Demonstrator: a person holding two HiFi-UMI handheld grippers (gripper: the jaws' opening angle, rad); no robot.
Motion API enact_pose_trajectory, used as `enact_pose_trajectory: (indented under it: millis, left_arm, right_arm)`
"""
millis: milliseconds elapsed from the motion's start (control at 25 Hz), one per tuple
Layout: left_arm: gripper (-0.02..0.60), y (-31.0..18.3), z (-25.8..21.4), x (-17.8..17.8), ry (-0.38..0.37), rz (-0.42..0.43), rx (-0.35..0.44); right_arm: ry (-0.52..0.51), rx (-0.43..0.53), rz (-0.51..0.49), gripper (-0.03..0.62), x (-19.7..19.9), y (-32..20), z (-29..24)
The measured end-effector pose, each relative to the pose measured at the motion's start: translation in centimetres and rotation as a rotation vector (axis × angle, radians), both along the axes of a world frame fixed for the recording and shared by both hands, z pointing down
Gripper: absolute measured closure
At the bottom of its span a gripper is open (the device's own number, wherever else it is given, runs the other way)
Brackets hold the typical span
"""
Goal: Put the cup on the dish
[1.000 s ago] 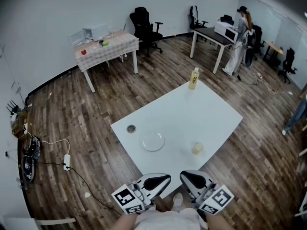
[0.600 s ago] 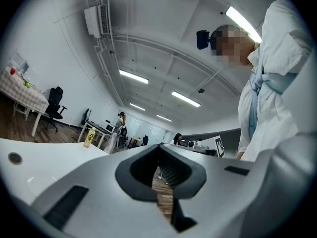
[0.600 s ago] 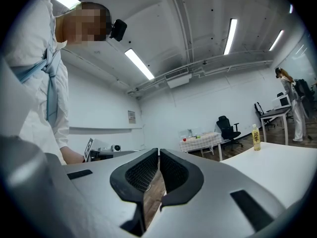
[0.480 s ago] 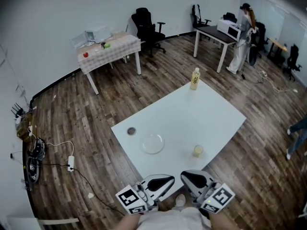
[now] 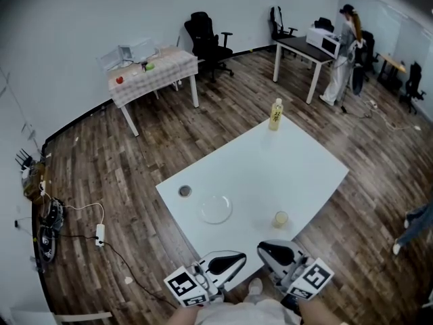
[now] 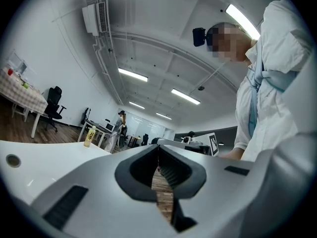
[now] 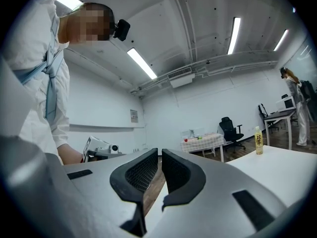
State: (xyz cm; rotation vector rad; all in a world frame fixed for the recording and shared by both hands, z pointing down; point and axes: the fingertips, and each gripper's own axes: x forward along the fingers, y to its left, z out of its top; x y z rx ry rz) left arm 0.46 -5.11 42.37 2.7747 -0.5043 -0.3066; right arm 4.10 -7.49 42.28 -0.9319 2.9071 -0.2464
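A small yellowish cup (image 5: 280, 219) stands on the white table (image 5: 270, 168) near its front right edge. The clear glass dish (image 5: 216, 208) lies to the cup's left, apart from it and with nothing on it. My left gripper (image 5: 233, 258) and right gripper (image 5: 267, 249) hang close to my body, off the table's near corner, tips toward each other. In the left gripper view the left gripper (image 6: 158, 157) has its jaws shut with nothing between them. The right gripper (image 7: 160, 165) in its own view is shut and holds nothing too. Neither gripper view shows the cup or dish.
A yellow bottle (image 5: 276, 114) stands at the table's far corner, and a small dark round thing (image 5: 185, 191) lies near the left edge. Behind are a cloth-covered table (image 5: 152, 73), office chairs, a desk with a microwave (image 5: 325, 42) and a standing person (image 5: 342, 53). Cables lie on the floor at left.
The view has shifted slightly, so the table sits a little farther off. Both grippers stay shut by my body. A person at the right edge has moved down out of frame.
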Motion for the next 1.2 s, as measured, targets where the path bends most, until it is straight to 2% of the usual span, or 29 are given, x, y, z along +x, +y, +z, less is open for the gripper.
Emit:
enact_pose_trajectory:
  millis: [480, 1000, 1200]
  left_arm:
    - [0.579, -1.2, 1.4, 1.1, -0.016, 0.021, -0.011]
    - [0.579, -1.9, 2.6, 1.9, -0.012, 0.037, -0.048]
    - [0.578, -2.1, 3.0, 2.2, -0.004, 0.032, -0.062]
  right_arm:
    - [0.045, 0.012, 0.010, 0.559, 1.5, -2.1, 1.9]
    - [0.121, 0.031, 0.066, 0.556, 5.3, -5.0, 4.6]
    - [0.112, 0.027, 0.056, 0.481, 5.9, -5.3, 5.3]
